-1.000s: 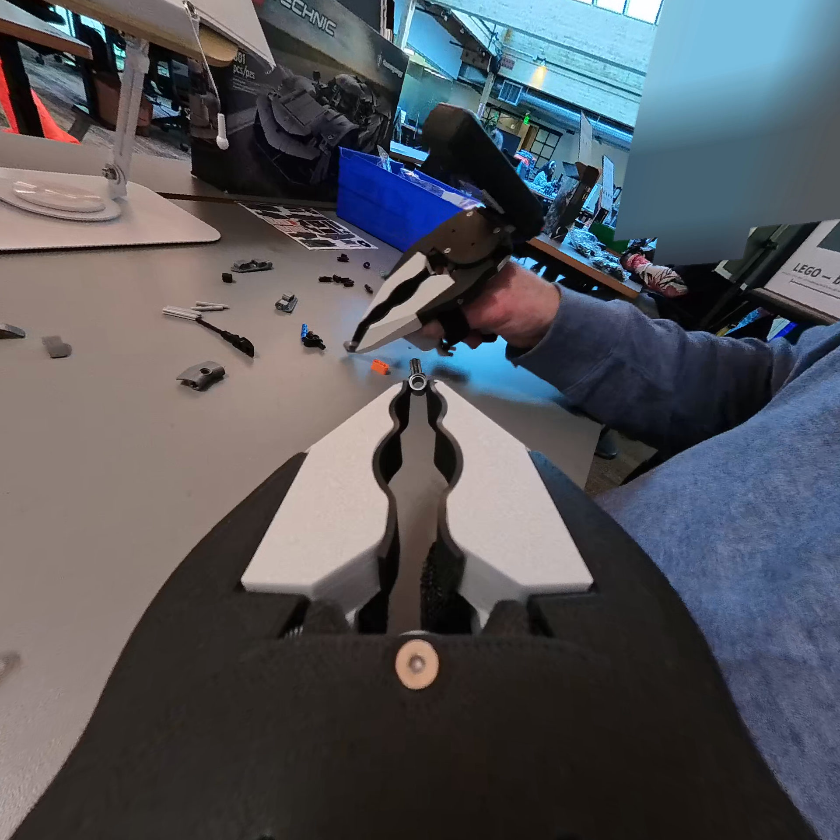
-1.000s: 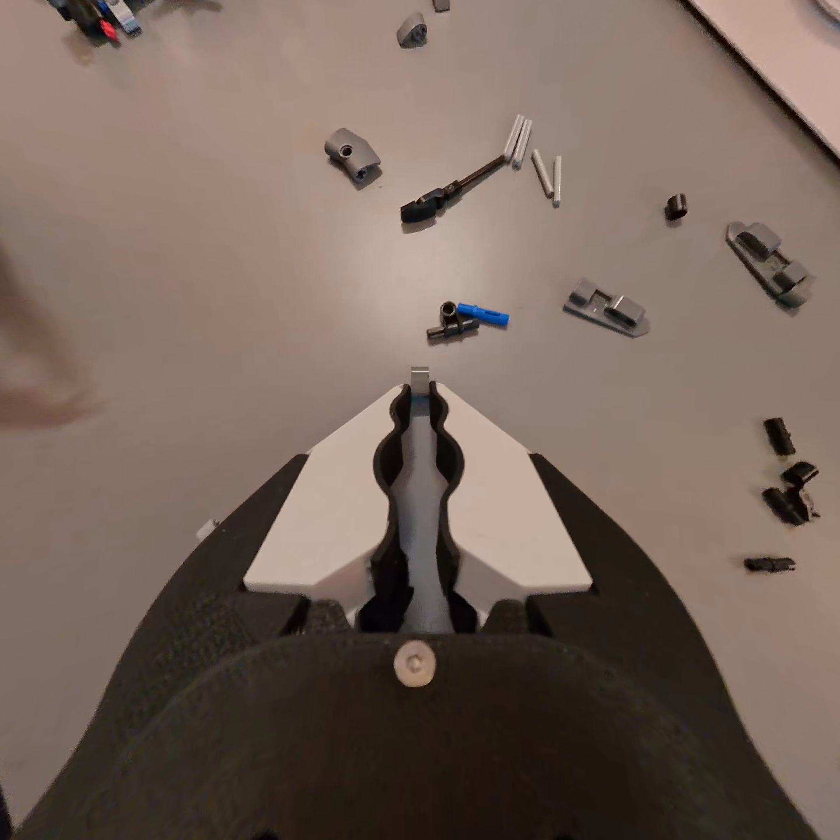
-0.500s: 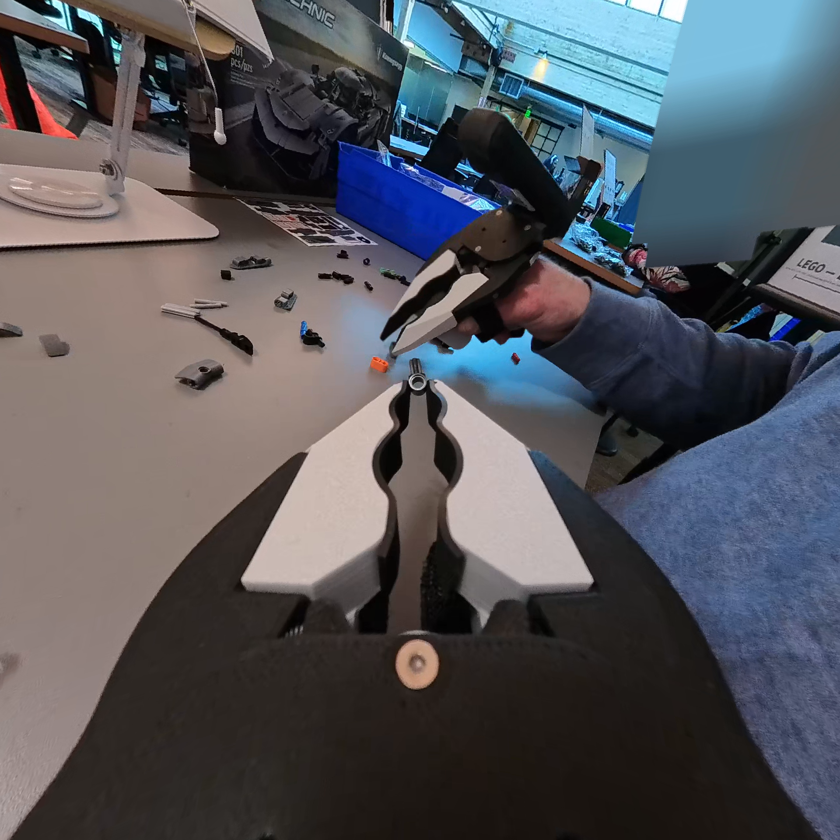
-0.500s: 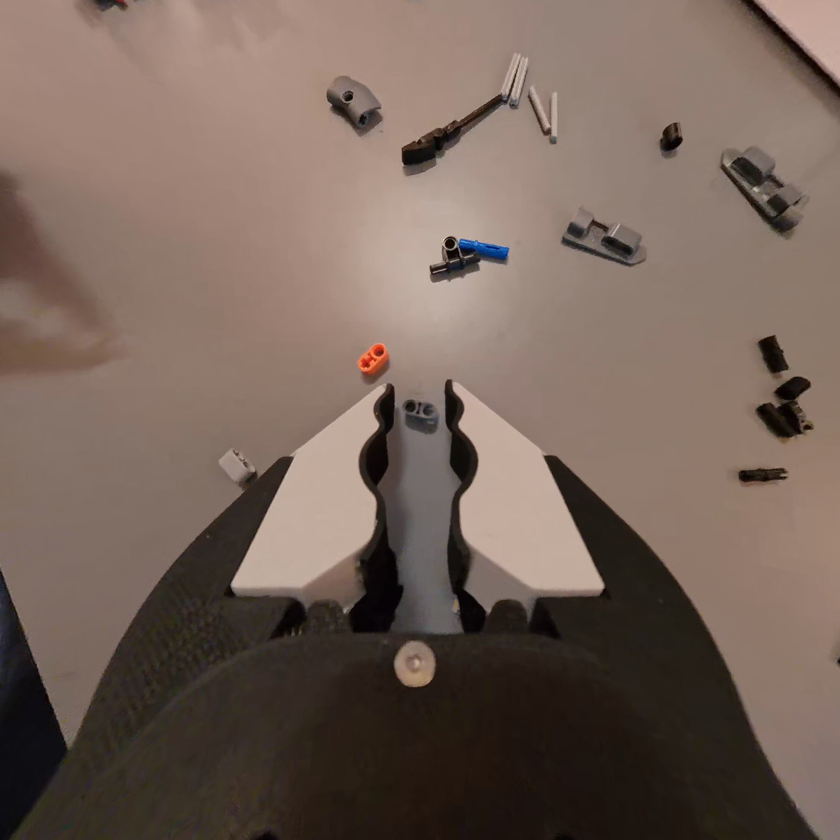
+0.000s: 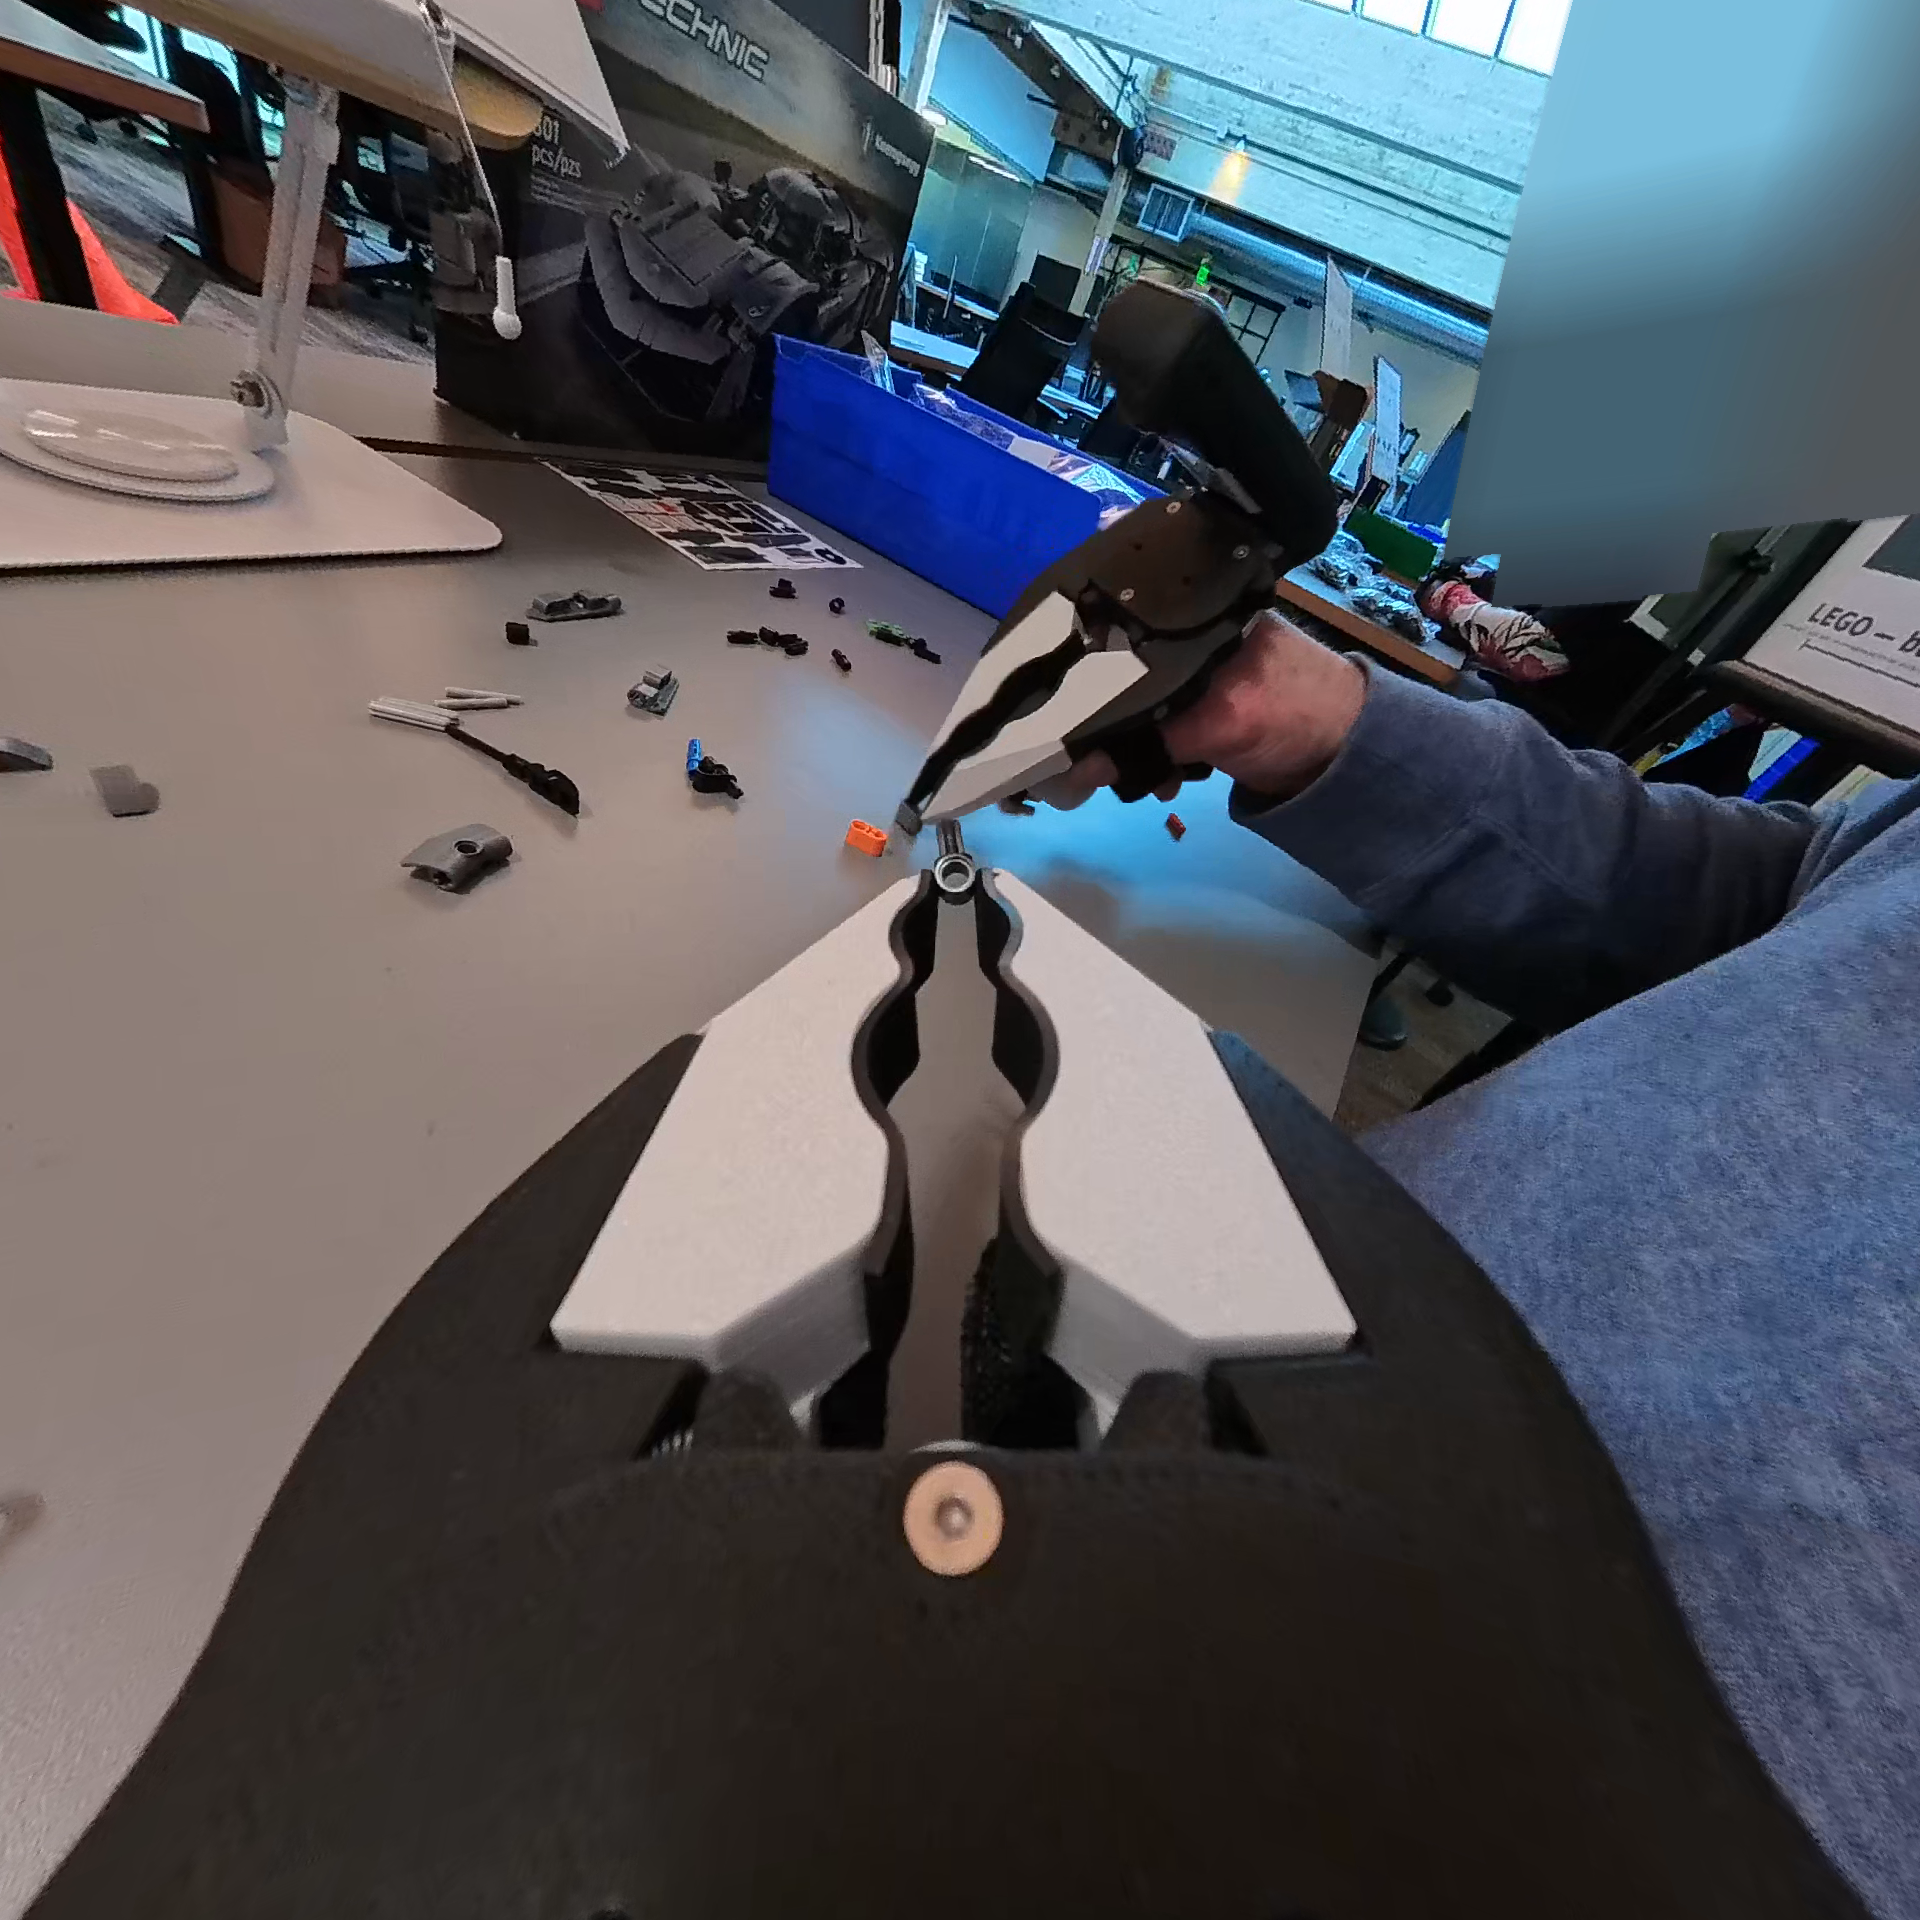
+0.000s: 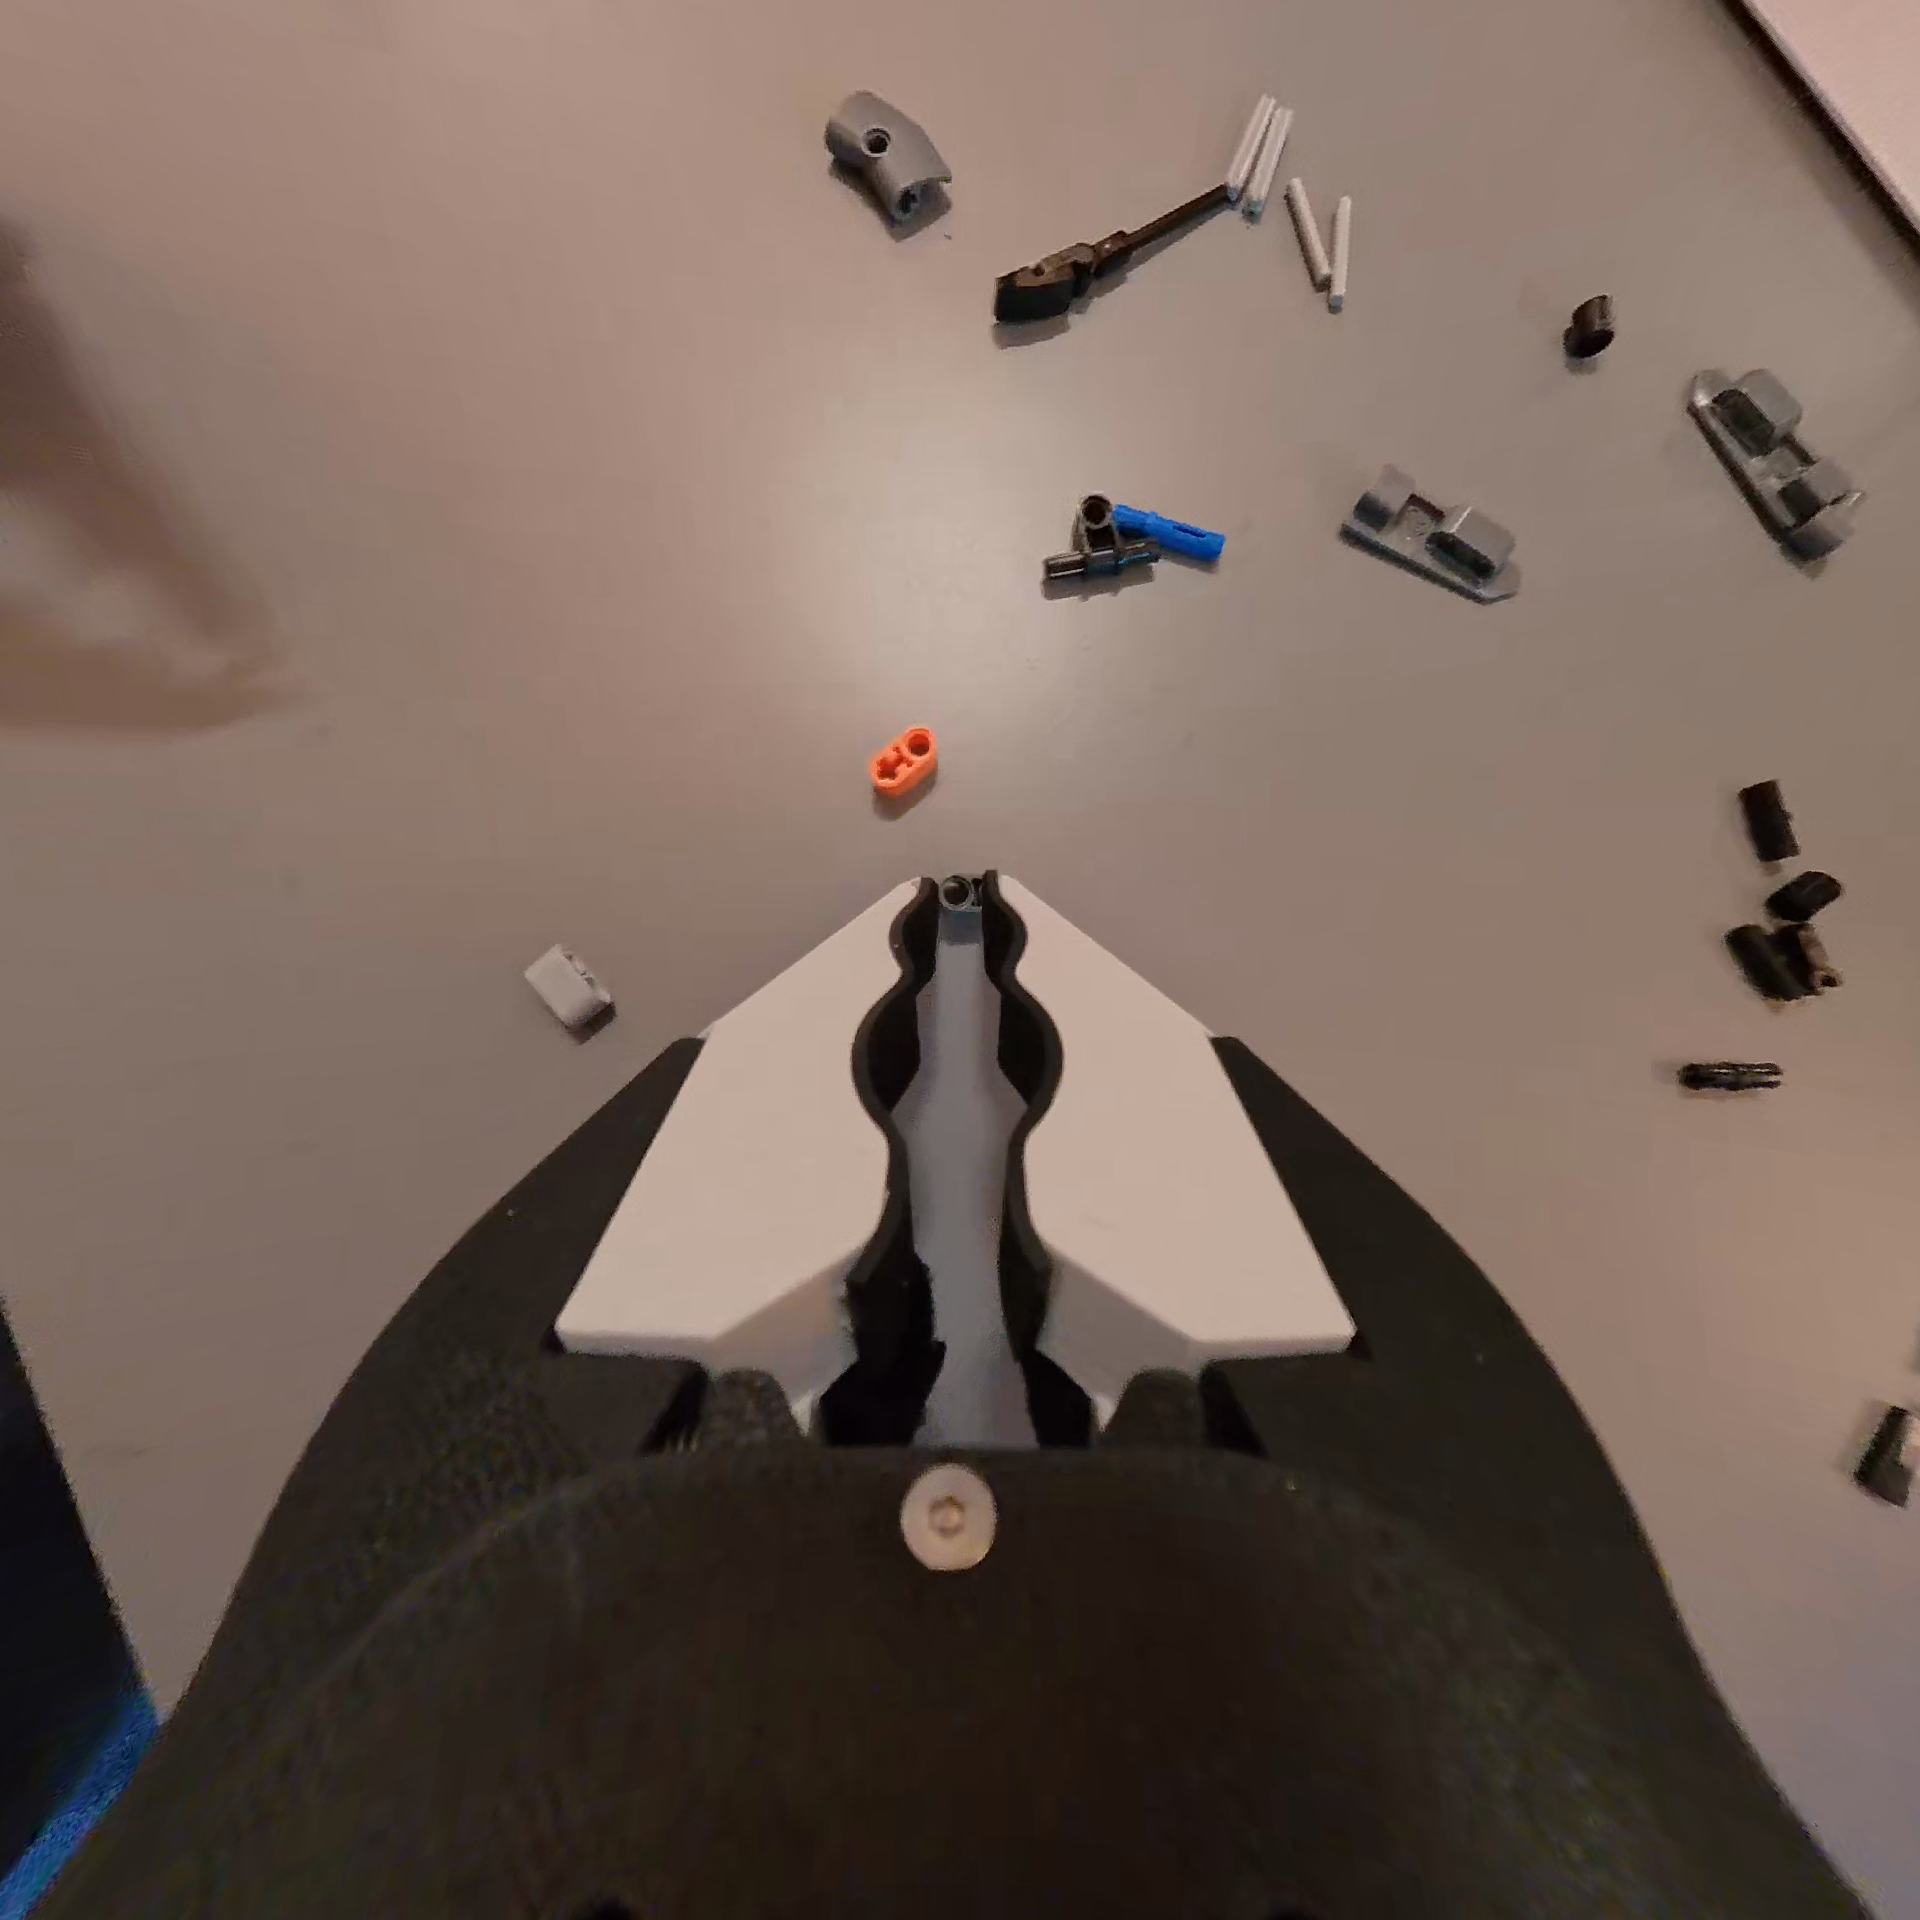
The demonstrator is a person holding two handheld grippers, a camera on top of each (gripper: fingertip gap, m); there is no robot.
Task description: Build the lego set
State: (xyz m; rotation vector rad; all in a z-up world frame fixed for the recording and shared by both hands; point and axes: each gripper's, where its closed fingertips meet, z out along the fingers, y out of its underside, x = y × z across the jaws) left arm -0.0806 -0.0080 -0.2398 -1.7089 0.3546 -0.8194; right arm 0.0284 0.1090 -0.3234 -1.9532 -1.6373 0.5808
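Note:
My left gripper [image 5: 953,878] is shut on a small dark pin with a grey ring end [image 5: 952,869] and holds it above the grey table. My right gripper [image 6: 961,894] is shut on a small grey two-hole lego piece [image 6: 960,896]. In the left wrist view the right gripper [image 5: 920,812] holds that piece [image 5: 910,818] just above and beside the pin's tip. An orange two-hole piece [image 6: 902,761] lies on the table just ahead of the right gripper; it also shows in the left wrist view [image 5: 864,836].
Loose parts lie across the table: a blue-and-black connector [image 6: 1127,538], a black axle piece [image 6: 1101,255], pale rods [image 6: 1262,156], grey curved pieces [image 6: 885,166], black pins [image 6: 1782,935], a light grey brick [image 6: 569,989]. A blue bin [image 5: 925,483], lego box [image 5: 665,249] and lamp base [image 5: 208,488] stand at the back. Across from one pair of fingers to the other is roughly 20 centimetres. The right tips stand about 7 centimetres off the light grey brick [image 6: 569,989].
The right gripper let go of a grey piece, opened over a small grey two-hole piece, then shut on it and lifted it toward the left gripper's pin. The left gripper stayed still.

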